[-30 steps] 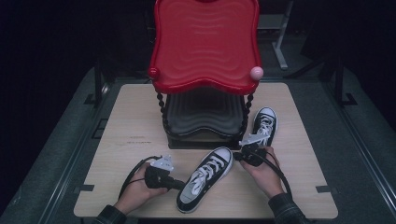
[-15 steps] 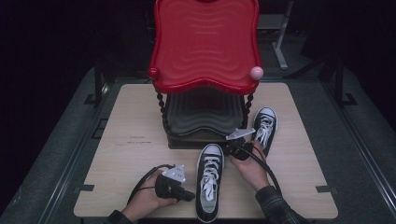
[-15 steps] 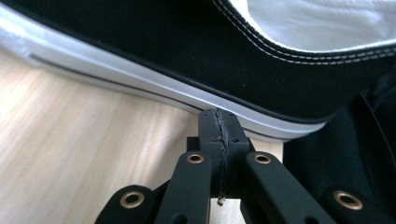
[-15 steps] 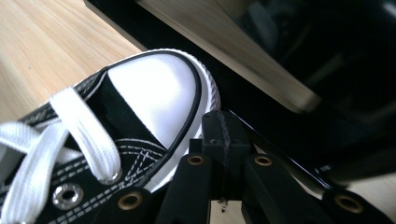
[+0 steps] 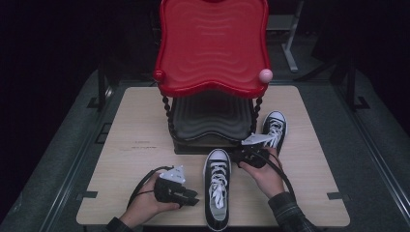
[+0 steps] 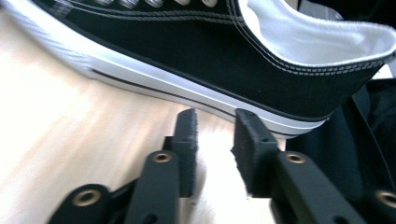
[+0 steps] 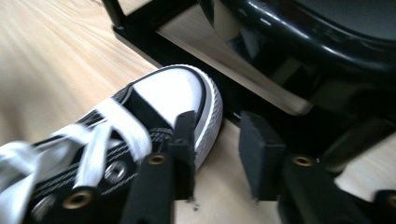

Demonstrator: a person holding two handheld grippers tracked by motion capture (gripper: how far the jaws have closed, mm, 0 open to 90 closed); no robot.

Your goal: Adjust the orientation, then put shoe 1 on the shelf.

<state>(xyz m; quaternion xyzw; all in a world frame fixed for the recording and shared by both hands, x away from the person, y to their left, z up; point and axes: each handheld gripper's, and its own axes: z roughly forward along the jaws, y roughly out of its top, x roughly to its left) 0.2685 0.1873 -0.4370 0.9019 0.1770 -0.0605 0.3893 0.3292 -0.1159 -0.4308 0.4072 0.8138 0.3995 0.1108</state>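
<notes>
Standing over the far half of the surface point(image 5: 121, 121) is the largest thing here, a red-topped rack point(image 5: 212, 48) with a dark lower shelf point(image 5: 208, 118) on a black base. By my reading the step in hand is squaring the near sneaker point(image 5: 217, 186) to that shelf: it lies at 6 o'clock from the rack, toe pointing to 12 o'clock and just short of the base, heel at the near edge of the surface. A 2nd sneaker point(image 5: 274, 128) lies at 2 o'clock from it, beside the rack's right post.

The right gripper point(image 5: 241, 155) sits at 3 o'clock of the near sneaker's toe; in the right gripper view its jaws stand partly apart, holding nothing, the left jaw just beside or against the white toe cap point(image 7: 175, 93), which of the 2 I cannot tell. The left gripper point(image 5: 192, 199) lies at 9 o'clock of the heel; in the left gripper view its jaws are partly open and empty, tips close to the white sole band point(image 6: 187, 91), whether touching I cannot tell.

The next move, as I judge it, calls for taking hold of the shoe at its collar or side wall and lifting or sliding it toward 12 o'clock, onto the shelf.

Open room is wide at 9 o'clock, bare surface out to the left edge. At 12 o'clock the black base point(image 7: 154, 44) blocks a flat slide, the heel already meets the near edge, and the beaded posts point(image 5: 169, 121) narrow the shelf opening.
</notes>
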